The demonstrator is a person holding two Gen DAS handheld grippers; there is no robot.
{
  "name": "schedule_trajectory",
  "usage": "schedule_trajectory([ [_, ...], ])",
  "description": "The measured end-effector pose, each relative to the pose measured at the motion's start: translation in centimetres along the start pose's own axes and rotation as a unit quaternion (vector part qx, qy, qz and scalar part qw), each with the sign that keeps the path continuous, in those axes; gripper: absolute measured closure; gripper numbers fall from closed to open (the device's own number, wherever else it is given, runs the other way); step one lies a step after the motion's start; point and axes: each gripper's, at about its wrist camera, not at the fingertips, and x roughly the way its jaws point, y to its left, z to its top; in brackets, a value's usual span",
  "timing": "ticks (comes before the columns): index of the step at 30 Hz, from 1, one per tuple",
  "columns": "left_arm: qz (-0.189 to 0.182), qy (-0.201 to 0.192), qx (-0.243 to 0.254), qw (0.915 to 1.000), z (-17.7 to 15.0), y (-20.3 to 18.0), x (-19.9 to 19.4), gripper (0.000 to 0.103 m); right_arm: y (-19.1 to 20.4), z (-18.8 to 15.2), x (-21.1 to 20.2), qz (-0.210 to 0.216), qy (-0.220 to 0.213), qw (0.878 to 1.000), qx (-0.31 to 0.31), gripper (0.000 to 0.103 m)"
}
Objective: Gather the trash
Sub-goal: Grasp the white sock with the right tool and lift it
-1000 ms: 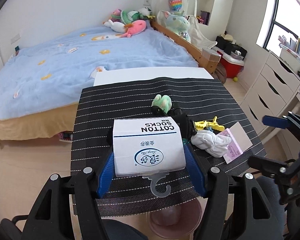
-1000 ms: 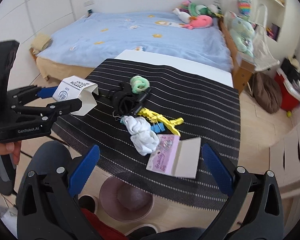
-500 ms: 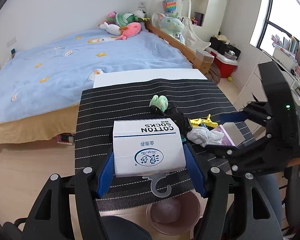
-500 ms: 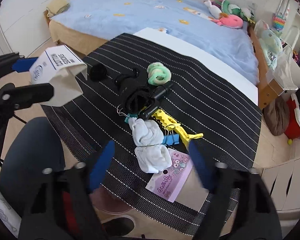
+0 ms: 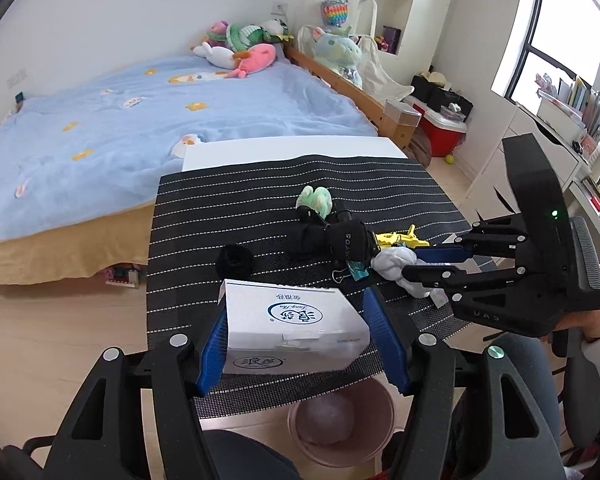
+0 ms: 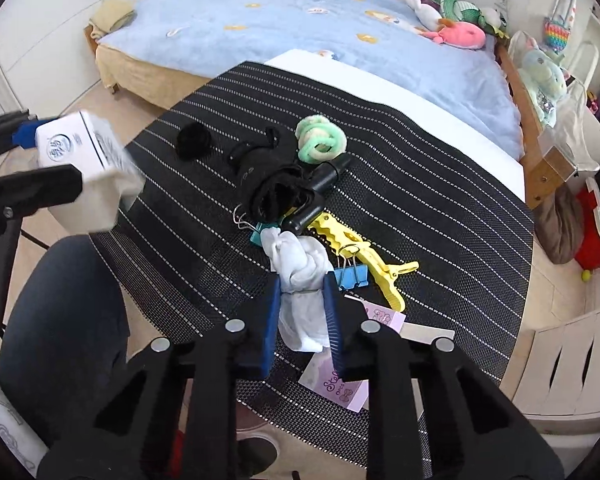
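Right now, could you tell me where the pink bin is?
In the left wrist view, the pink bin stands on the floor below the table's near edge, under the held sock box.

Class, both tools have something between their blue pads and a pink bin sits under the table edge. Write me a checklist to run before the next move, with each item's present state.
1. Left tool gripping the white sock box: ok.
2. Right tool, jaws just closing, pinching the white crumpled wad: ok.
3. Wad free of the blue binder clip beside it: cannot tell.
4. Pink bin in view below the table edge: ok.
5. Box directly over the bin: cannot tell.
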Motion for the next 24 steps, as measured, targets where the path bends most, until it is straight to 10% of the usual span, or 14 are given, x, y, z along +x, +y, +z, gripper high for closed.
schedule_trajectory([
  [24,-0.053,0.006,0.045,0.9976,-1.5,-3.4,-1.8,0.043,0.9,-4.8,-10.6,0.050,-0.108,0.991,0.065,0.084],
])
